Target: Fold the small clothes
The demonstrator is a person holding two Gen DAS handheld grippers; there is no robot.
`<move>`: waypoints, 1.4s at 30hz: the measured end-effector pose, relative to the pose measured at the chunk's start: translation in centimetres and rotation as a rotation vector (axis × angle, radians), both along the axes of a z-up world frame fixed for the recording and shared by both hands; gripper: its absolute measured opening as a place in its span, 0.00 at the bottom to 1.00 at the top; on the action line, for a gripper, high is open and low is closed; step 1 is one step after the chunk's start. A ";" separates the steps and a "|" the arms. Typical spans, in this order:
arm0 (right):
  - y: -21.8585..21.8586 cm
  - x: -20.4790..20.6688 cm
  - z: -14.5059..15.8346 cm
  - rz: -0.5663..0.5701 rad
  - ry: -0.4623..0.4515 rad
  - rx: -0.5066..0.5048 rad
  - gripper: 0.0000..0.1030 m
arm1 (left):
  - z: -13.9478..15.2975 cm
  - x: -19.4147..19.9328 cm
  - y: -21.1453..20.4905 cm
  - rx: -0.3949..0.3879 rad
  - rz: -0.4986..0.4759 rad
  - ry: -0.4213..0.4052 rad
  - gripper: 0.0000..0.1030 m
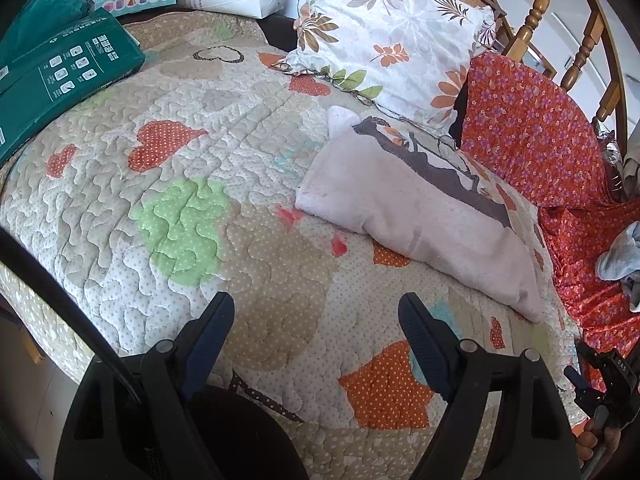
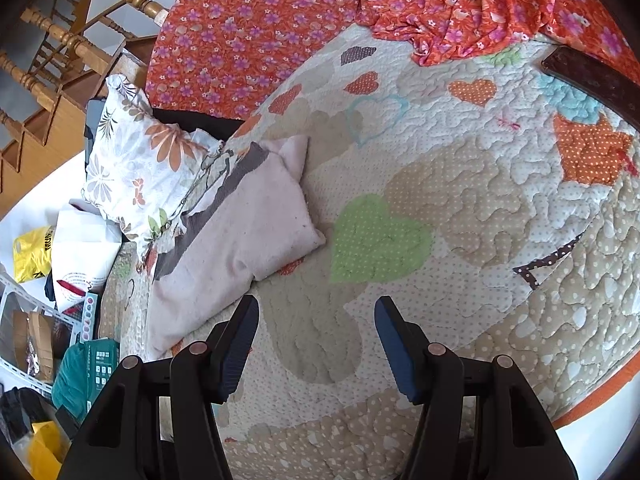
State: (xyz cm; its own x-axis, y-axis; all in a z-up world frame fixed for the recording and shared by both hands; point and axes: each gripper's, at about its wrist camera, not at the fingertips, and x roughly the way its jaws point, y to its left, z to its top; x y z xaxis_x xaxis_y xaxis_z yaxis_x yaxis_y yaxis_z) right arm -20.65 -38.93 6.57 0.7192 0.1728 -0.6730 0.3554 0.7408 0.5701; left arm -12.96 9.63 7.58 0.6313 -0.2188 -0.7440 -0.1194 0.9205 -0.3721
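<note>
A folded pale pink garment (image 1: 416,216) with a dark grey band lies on the quilted heart-pattern bedspread (image 1: 200,184), beside a floral pillow. It also shows in the right wrist view (image 2: 244,232), left of centre. My left gripper (image 1: 316,312) is open and empty above the quilt, in front of the garment and apart from it. My right gripper (image 2: 316,312) is open and empty above the quilt, its left finger close to the garment's near end. A grey-blue cloth (image 1: 620,256) lies on the orange floral fabric at the far right.
A floral pillow (image 1: 392,36) and orange floral fabric (image 1: 532,128) lie beyond the garment. A green package (image 1: 60,76) sits on the quilt's far left. Wooden chairs (image 1: 544,12) stand behind the bed. A dark strap (image 2: 596,80) lies on the quilt. Bags and boxes (image 2: 80,256) crowd the floor.
</note>
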 end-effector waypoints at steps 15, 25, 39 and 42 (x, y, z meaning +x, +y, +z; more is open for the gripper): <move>-0.1 1.0 -1.0 0.017 0.024 0.021 0.63 | 0.0 0.3 -0.4 -0.001 -0.005 -0.005 0.81; 0.6 2.2 -1.7 0.047 0.048 0.000 0.63 | -0.5 0.9 -2.8 -0.030 -0.062 -0.004 0.81; 1.5 3.7 -2.6 0.077 0.072 -0.054 0.63 | -2.4 1.8 -1.6 -0.033 0.004 0.049 0.81; 1.2 3.4 -2.5 0.078 0.073 -0.067 0.63 | -2.2 1.5 -1.2 -0.005 0.023 0.032 0.81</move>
State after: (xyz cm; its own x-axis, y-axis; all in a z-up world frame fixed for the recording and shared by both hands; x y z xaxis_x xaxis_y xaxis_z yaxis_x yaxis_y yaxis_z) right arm -17.28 -37.75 4.09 0.6542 0.1786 -0.7349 0.3342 0.8034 0.4927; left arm -11.47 8.42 5.37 0.6118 -0.2082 -0.7631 -0.1524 0.9156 -0.3720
